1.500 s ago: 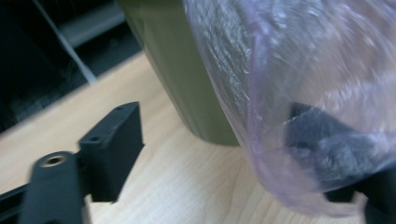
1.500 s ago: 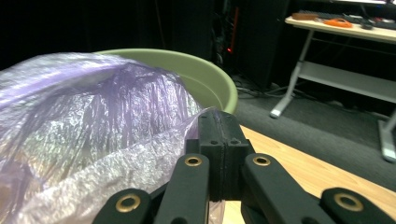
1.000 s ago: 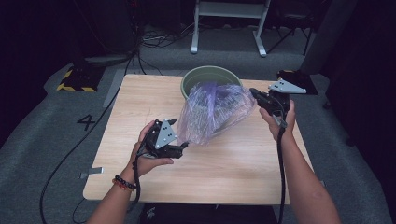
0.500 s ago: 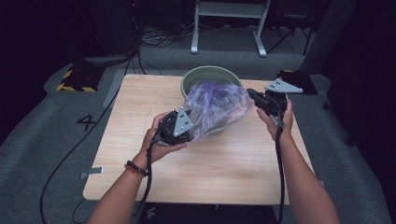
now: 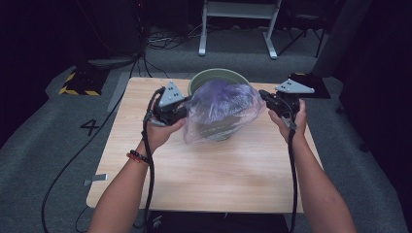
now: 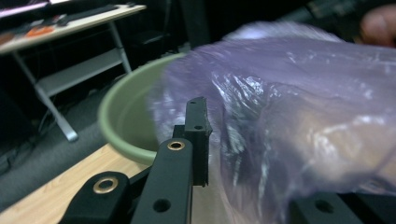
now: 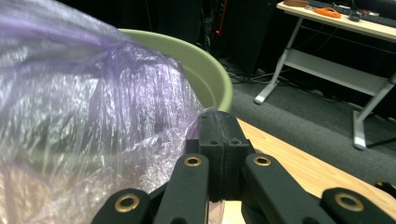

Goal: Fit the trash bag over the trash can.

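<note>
The place is looking like a lab or recording studio rather than a home. A small light wooden surface [image 5: 204,179] is standing alone on grey carpet [image 5: 53,145], with darkness closing in around it and light falling on the wood alone. A number four [image 5: 91,127] is marking the carpet beside it, and a strip of black and yellow hazard tape [image 5: 73,90] is edging a dark base at the far left. Cables [image 5: 160,41] are trailing over the floor behind, near the white metal legs of a workbench [image 5: 238,9], which is carrying tools and an orange object [image 7: 332,12] in the right gripper view.
</note>
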`<state>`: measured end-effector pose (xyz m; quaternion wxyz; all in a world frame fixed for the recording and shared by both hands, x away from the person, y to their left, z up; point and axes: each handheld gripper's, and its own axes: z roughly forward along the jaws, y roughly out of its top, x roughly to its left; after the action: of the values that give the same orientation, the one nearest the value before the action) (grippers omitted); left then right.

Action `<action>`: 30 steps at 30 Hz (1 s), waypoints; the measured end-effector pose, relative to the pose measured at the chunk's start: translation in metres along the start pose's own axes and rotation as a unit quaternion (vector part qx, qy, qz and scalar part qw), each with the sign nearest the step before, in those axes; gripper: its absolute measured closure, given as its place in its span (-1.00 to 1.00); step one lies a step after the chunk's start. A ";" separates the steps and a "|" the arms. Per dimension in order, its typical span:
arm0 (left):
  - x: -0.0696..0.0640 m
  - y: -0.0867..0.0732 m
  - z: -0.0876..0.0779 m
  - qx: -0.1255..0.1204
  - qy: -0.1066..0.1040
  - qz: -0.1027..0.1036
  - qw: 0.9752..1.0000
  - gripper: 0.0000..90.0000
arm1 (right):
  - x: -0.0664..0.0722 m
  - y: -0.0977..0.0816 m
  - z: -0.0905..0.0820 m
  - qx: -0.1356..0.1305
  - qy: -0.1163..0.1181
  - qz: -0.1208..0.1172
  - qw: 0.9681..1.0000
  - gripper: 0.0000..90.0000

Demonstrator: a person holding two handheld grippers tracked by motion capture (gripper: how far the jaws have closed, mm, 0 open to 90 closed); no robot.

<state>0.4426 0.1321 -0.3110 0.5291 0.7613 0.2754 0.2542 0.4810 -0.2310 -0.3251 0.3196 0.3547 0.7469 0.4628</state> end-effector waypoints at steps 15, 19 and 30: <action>0.075 -0.013 0.042 0.052 0.064 -0.103 0.991 0.96 | -0.029 -0.003 0.051 0.046 -0.014 0.048 0.998 1.00; 0.086 -0.026 0.054 0.073 0.075 -0.124 0.987 0.98 | -0.037 -0.009 0.062 0.058 -0.017 0.066 0.996 1.00; 0.089 -0.049 0.091 0.117 0.049 -0.155 0.980 0.99 | -0.039 -0.025 0.081 0.075 0.022 0.109 0.991 1.00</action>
<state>0.5608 0.1470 -0.3768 0.4553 0.7524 0.4436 0.1725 0.5616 -0.2332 -0.3721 0.2233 0.4470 0.7432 0.4450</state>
